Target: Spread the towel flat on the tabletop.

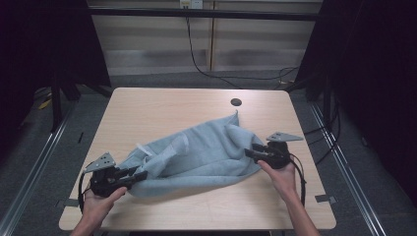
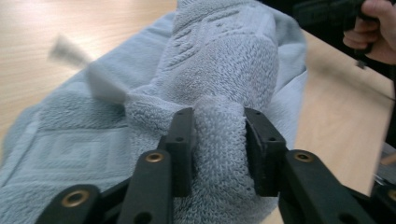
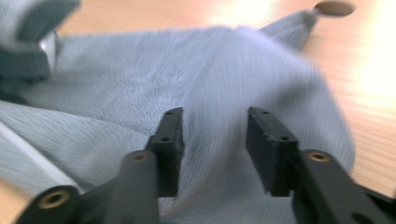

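Two hands at the table's near edge, a gripper in each, at either end of a rumpled towel.

Left gripper [image 1: 139, 174], near the front-left corner, has a thick fold of the grey-blue towel [image 1: 201, 152] between its jaws, seemingly pinched from both sides. The towel lies bunched across the middle of the table [image 1: 162, 105], one corner pointing toward the far edge. Right gripper [image 1: 249, 153], toward the right edge, stands with its jaws parted over the cloth, gripping nothing.
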`<state>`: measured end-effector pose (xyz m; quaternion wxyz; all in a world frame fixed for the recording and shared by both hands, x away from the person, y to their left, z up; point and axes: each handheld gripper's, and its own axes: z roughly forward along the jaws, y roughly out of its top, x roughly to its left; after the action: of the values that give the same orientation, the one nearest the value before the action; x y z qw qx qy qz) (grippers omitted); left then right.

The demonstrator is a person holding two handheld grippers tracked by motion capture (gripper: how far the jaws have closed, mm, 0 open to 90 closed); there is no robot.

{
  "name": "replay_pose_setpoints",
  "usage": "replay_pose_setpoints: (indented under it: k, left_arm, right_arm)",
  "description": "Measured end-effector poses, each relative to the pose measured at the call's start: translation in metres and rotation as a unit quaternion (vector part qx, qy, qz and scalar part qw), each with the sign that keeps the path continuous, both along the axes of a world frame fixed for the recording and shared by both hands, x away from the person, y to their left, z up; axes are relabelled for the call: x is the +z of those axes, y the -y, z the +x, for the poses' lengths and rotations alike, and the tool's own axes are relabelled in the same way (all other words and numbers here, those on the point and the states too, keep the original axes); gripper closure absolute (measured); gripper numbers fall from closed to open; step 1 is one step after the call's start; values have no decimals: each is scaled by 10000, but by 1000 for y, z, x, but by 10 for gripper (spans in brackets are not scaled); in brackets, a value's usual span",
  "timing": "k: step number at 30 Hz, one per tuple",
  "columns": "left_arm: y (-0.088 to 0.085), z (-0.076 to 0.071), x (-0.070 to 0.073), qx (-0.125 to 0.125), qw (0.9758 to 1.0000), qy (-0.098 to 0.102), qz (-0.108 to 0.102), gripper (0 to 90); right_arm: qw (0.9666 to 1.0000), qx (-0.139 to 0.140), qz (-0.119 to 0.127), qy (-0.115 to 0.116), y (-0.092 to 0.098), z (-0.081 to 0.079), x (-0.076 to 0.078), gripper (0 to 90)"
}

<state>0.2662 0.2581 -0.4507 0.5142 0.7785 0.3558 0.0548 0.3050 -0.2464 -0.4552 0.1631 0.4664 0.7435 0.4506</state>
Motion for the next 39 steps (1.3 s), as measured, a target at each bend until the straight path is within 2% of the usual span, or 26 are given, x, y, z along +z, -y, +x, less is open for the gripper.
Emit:
replay_pose_setpoints:
  k: [2,3,4,5,6,7,9,10,11,12,14,16,18,19,21,22,24,25,26,29,30,31,33,34,37,39]
  left_arm:
    - [-2,1,2,9,10000,71,-1,619]
    - [-3,4,5,18,10000,93,-31,593]
    - [-3,5,7,29,9999,113,-82,593]
    - [-3,9,11,19,9997,168,-160,580]
    - [-3,14,18,24,9993,328,-201,568]
    - [-3,14,18,24,9993,328,-201,562]
    - [-3,26,28,68,9988,405,-275,549]
    - [-2,31,29,63,9989,410,-239,532]
    - [0,39,30,100,9991,399,-107,533]
    - [1,44,28,158,9990,410,-104,533]
    - [3,57,17,197,9995,246,54,558]
    - [6,67,-2,238,9994,16,253,576]
    - [8,70,-18,205,9990,-164,350,584]
    - [9,71,-27,166,9983,-279,488,613]
    - [10,70,-36,91,9970,-350,691,621]
    - [9,69,-39,84,9969,-390,681,644]
    - [6,68,-41,98,9971,-431,620,651]
    - [5,67,-41,98,9971,-433,617,659]
    - [4,63,-43,80,9968,-436,666,670]
    - [2,57,-43,64,9967,-401,701,675]
    - [1,53,-42,51,9968,-394,688,675]
    - [0,50,-41,29,9970,-371,684,674]
    - [-1,42,-39,-28,9973,-400,620,675]
    - [-2,39,-38,-62,9973,-379,631,673]
    - [-2,28,-34,-237,9978,-347,517,674]
    - [-2,22,-30,-289,9981,-281,466,674]
  right_arm:
    - [9999,-126,17,86,12,-7,8,545]
    - [9996,-264,-91,5,26,-10,7,560]
    - [9996,-264,-91,5,26,-10,7,560]
    - [9995,-298,-107,-35,30,-10,4,561]
    - [9989,-427,-89,-188,40,-9,-8,549]
    - [9983,-485,-152,-273,43,-9,-16,540]
    - [9976,-550,-247,-346,45,-8,-22,532]
    - [9957,-634,-457,-491,49,-7,-30,513]
    - [9955,-675,-436,-497,52,-7,-32,507]
    - [9955,-675,-436,-497,52,-7,-32,507]
    - [9950,-736,-493,-455,57,-12,-28,502]
    - [9946,-720,-548,-506,62,-19,-28,494]
    - [9942,-737,-550,-556,62,-21,-29,491]
    - [9928,-694,-666,-716,64,-27,-36,490]
    - [9922,-681,-727,-753,64,-29,-39,490]
    - [9915,-614,-917,-684,62,-32,-46,540]
    - [9912,-624,-950,-675,60,-33,-46,562]
    - [9909,-595,-1014,-654,58,-33,-46,610]
    - [9913,-443,-1070,-621,54,-31,-45,771]
    - [9908,-439,-1110,-632,51,-29,-43,836]
    - [9916,-421,-1085,-565,50,-27,-40,845]
    - [9939,-476,-928,-352,52,-24,-30,848]
    - [9946,-510,-862,-283,53,-23,-24,847]
    - [9955,-600,-731,-60,56,-23,-11,836]
    - [9947,-721,-734,23,59,-22,-1,780]
    - [9950,-777,-609,156,61,-24,3,684]
